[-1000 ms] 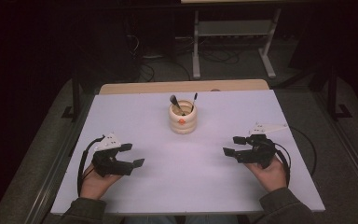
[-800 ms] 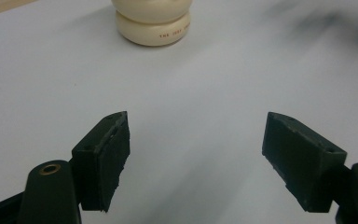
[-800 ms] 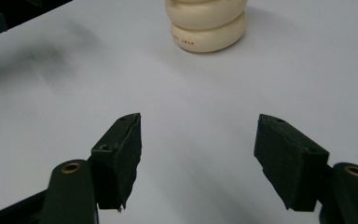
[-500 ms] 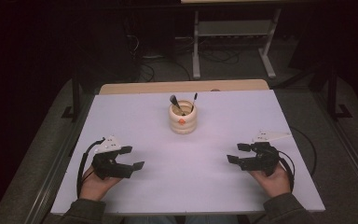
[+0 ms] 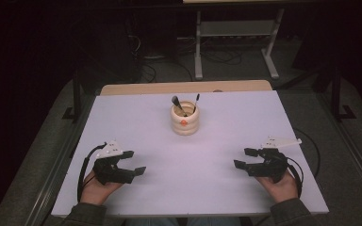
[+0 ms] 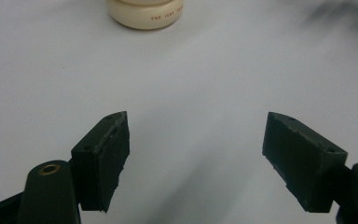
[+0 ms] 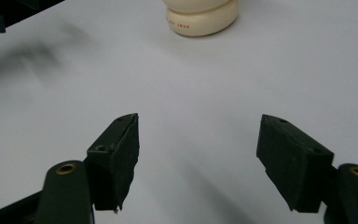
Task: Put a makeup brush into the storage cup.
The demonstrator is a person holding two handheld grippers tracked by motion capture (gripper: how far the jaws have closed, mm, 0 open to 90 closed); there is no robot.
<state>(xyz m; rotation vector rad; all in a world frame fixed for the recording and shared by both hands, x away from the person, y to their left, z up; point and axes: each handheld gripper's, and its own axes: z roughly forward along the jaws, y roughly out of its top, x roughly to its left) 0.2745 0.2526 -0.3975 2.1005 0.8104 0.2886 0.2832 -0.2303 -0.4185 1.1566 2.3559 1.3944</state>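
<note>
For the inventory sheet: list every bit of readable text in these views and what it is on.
"THE JERY ..." in small red capitals, rest cut off and the reading unsure: on the base of the cream pot.
Small red print on the pot base in the right gripper view: too blurred to read.
Orange mark on the pot front in the high view: too small to read.

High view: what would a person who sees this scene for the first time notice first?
Most striking is the cream ribbed pot standing alone at the middle of the white table, with two dark utensils leaning out of its mouth. Next come the two black tongs near the front edge, the left tongs and the right tongs, each held in a hand, both open and empty, pointing inward.
</note>
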